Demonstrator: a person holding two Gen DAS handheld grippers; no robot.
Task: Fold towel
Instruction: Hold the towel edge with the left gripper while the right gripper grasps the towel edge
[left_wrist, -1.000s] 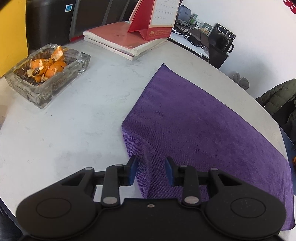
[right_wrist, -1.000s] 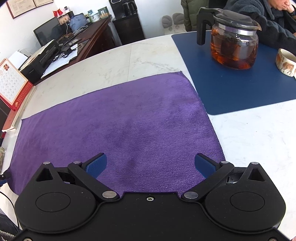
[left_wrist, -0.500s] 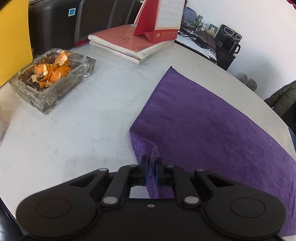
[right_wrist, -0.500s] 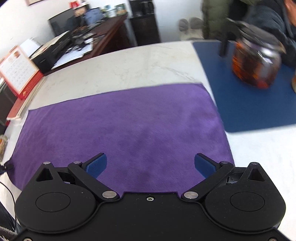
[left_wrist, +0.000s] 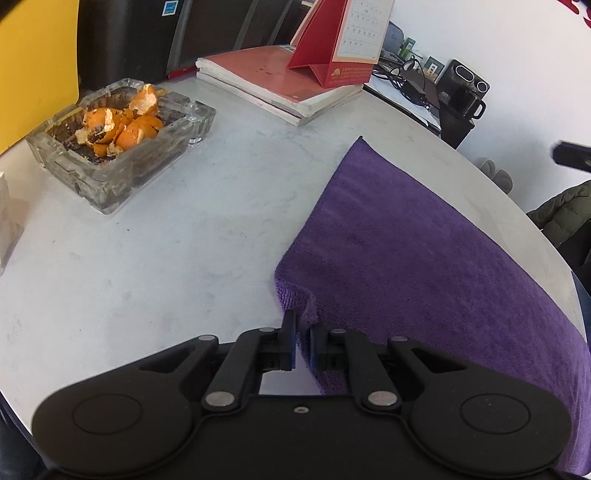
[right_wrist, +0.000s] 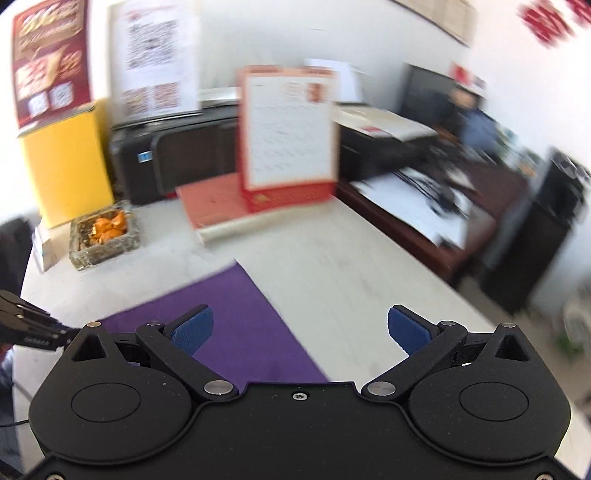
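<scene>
A purple towel (left_wrist: 424, 266) lies flat on the white marble table (left_wrist: 184, 240). My left gripper (left_wrist: 303, 332) is shut on the towel's near left corner, and a small pinch of cloth is bunched up between the pads. The right wrist view is blurred by motion. There my right gripper (right_wrist: 300, 325) is open with nothing between its fingers. It hovers over the far edge of the towel (right_wrist: 229, 332), near the far corner. The left gripper's black fingers (right_wrist: 26, 325) show at that view's left edge.
A glass ashtray (left_wrist: 122, 144) full of orange peel stands to the left. Behind it lies a stack of books (left_wrist: 280, 88) with a red desk calendar (left_wrist: 340, 40) on top. A dark desk (right_wrist: 424, 192) with papers stands beyond the table. A dark jacket (left_wrist: 565, 218) is at the right.
My left gripper closed on the towel's corner and pinched the cloth up. My right gripper swung fast from facing the teapot side toward the calendar side and stayed open.
</scene>
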